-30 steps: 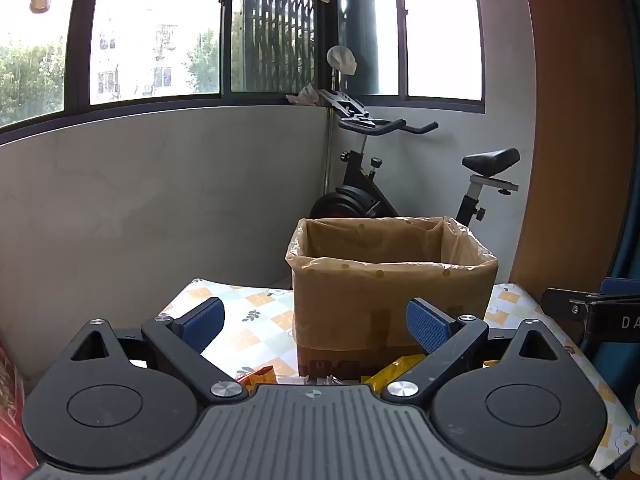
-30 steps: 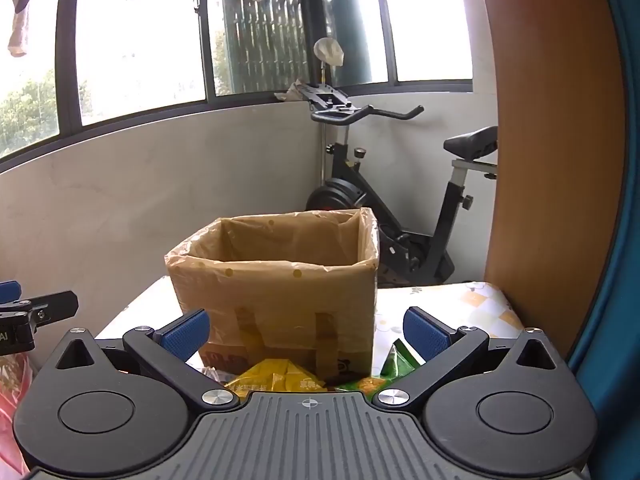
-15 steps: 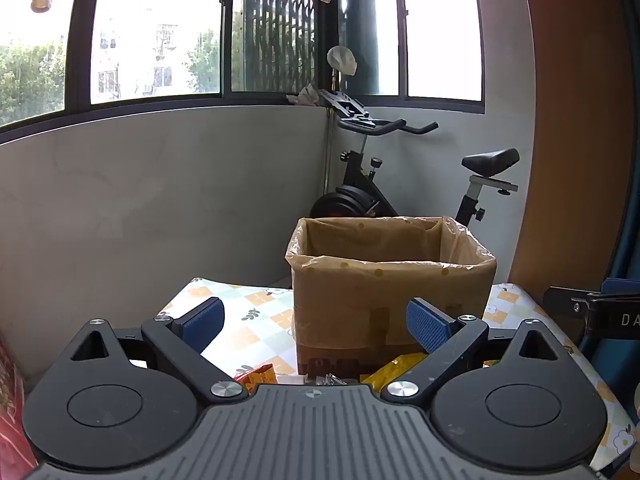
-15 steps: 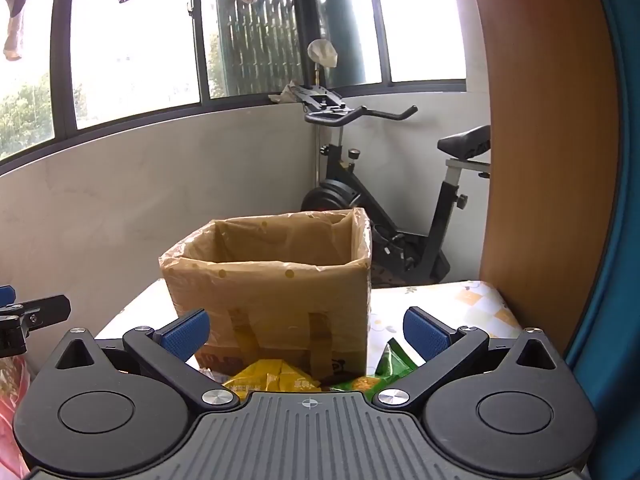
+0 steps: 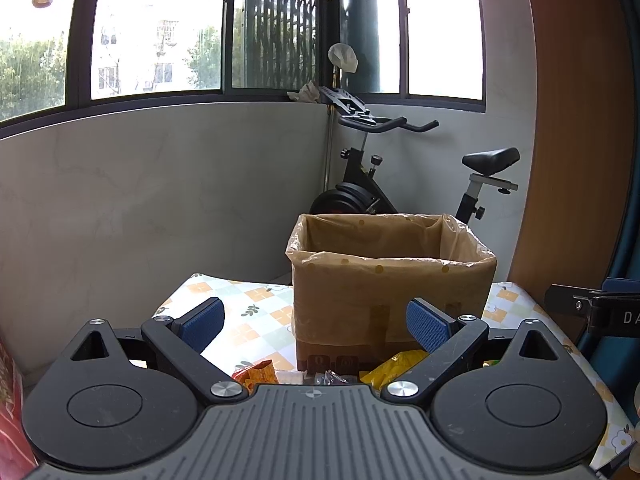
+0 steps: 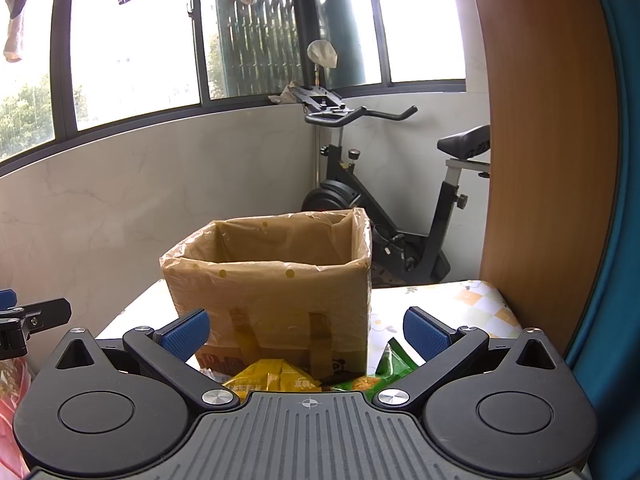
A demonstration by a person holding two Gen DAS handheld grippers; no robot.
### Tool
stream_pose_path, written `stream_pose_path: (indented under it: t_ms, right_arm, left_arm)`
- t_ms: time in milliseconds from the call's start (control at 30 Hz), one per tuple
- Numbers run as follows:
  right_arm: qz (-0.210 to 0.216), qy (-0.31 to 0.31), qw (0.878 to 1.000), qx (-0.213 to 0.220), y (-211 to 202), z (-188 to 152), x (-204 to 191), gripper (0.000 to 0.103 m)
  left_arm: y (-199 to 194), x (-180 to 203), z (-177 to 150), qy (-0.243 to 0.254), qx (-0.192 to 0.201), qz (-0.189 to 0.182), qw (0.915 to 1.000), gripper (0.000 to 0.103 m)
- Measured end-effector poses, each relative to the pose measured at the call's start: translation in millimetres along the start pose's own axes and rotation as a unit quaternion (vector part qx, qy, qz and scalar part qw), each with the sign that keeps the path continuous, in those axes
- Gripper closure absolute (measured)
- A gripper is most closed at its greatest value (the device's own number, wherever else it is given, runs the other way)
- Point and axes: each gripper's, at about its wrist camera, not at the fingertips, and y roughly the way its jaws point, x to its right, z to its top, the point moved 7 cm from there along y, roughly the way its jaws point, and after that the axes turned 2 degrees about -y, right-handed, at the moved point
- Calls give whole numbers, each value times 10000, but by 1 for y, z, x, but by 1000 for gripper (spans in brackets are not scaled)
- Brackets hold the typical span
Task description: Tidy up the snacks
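Note:
A cardboard box [image 5: 390, 284] [image 6: 276, 292] lined with a clear plastic bag stands open-topped on the table; its inside floor is hidden. Snack packets lie in front of it: an orange one [image 5: 258, 372], a yellow one [image 5: 394, 364] [image 6: 276, 378] and a green one [image 6: 390, 364], all partly hidden behind the gripper bodies. My left gripper [image 5: 314, 324] hangs open above the near packets, nothing between its blue pads. My right gripper [image 6: 306, 330] is open too, over the yellow and green packets.
The table carries a checked floral cloth [image 5: 240, 312]. A red bag [image 5: 10, 412] shows at the left edge. An exercise bike [image 5: 400, 176] stands behind the table by the grey wall. A wooden panel [image 6: 548, 160] and a blue curtain [image 6: 624, 240] close the right side.
The right gripper has drifted a little to the right and tilted, so the box sits further left in its view. The left gripper has held still.

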Motion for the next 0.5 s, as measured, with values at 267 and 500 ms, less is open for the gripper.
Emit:
stream_pose_path:
  t_ms: [267,500]
  right_arm:
    - [1,3,10000,5,0,0,0,0]
    - [5,6,10000,0,0,0,0,0]
  left_arm:
    - [-1,0,0,-12,-16,-1,10000,4]
    - [-2,0,1,-26,-19,-10,10000,4]
